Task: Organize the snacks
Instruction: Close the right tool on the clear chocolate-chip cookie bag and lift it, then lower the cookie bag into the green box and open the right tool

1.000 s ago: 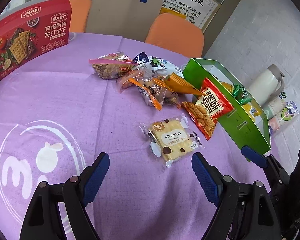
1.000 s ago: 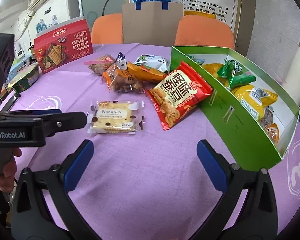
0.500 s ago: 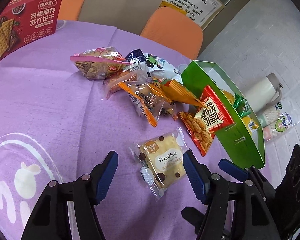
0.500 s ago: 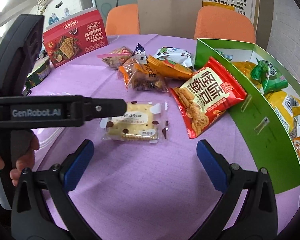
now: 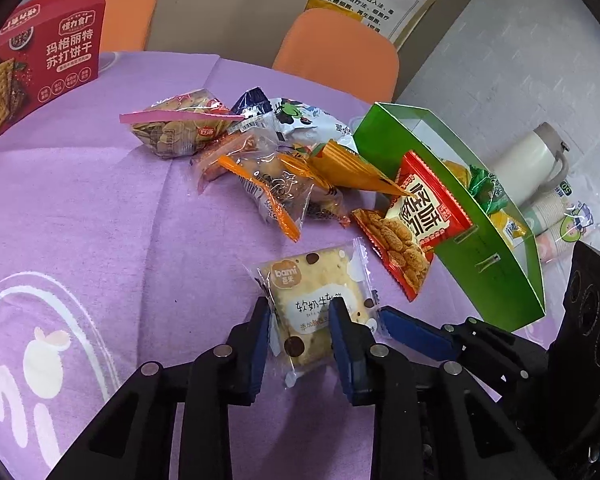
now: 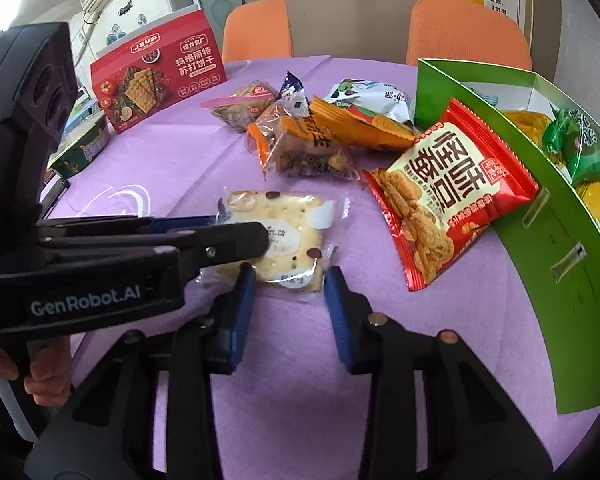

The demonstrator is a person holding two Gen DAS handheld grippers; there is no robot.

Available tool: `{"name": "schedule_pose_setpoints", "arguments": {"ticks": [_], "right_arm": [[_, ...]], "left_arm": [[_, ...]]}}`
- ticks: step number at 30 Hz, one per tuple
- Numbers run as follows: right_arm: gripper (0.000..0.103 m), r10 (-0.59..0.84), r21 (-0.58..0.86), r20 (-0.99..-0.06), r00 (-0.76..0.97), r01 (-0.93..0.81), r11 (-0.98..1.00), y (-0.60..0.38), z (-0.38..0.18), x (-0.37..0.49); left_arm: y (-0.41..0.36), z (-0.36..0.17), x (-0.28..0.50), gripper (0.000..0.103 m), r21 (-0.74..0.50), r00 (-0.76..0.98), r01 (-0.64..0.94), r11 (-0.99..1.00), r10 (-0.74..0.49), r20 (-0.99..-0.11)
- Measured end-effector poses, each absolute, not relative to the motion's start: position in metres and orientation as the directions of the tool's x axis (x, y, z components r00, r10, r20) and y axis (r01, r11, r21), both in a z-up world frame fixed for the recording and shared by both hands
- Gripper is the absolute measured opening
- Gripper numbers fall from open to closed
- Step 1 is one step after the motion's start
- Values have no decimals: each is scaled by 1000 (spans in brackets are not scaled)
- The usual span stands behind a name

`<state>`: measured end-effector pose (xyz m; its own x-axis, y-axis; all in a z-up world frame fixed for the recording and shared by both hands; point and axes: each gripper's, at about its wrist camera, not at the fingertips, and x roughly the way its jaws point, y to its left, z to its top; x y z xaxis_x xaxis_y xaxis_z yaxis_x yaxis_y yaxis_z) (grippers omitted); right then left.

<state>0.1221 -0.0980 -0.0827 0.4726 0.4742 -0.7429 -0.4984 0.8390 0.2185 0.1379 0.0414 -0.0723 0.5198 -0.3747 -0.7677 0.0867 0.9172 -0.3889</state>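
A cream cracker packet with brown dots lies on the purple tablecloth. My left gripper straddles its near end, fingers narrowed against its sides. In the right wrist view the packet lies just beyond my right gripper, which is partly closed, near its edge. The left gripper's arm crosses over the packet there. A green box at the right holds several snacks. A red snack bag leans on its wall.
A pile of snack packets lies mid-table. A red cracker box stands far left. A tin sits at the left edge. A white flask and paper cups are beyond the green box. Orange chairs stand behind.
Both grippers moved forward to the cracker packet and narrowed their fingers. The left one now straddles the packet; the right one has come up to its edge.
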Motion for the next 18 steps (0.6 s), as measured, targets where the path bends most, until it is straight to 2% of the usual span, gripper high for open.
{"name": "schedule_pose_setpoints", "arguments": {"ticks": [4,12,18], "right_arm": [[32,474,228,-736,483,-482,846,-106,-79,115],[32,470,220,-661,585,-448,866,-136,-44,100],[32,407,187,-604,685,-375,908,-176,-16,98]], "left_arm": [[36,-66,132,21,-385,529,95,918,-374,-762],[13,-22,126,19,-388,584,174,905,-412,-699],[-28,13,141,19,-387,590,286,877,-479,-651]]}}
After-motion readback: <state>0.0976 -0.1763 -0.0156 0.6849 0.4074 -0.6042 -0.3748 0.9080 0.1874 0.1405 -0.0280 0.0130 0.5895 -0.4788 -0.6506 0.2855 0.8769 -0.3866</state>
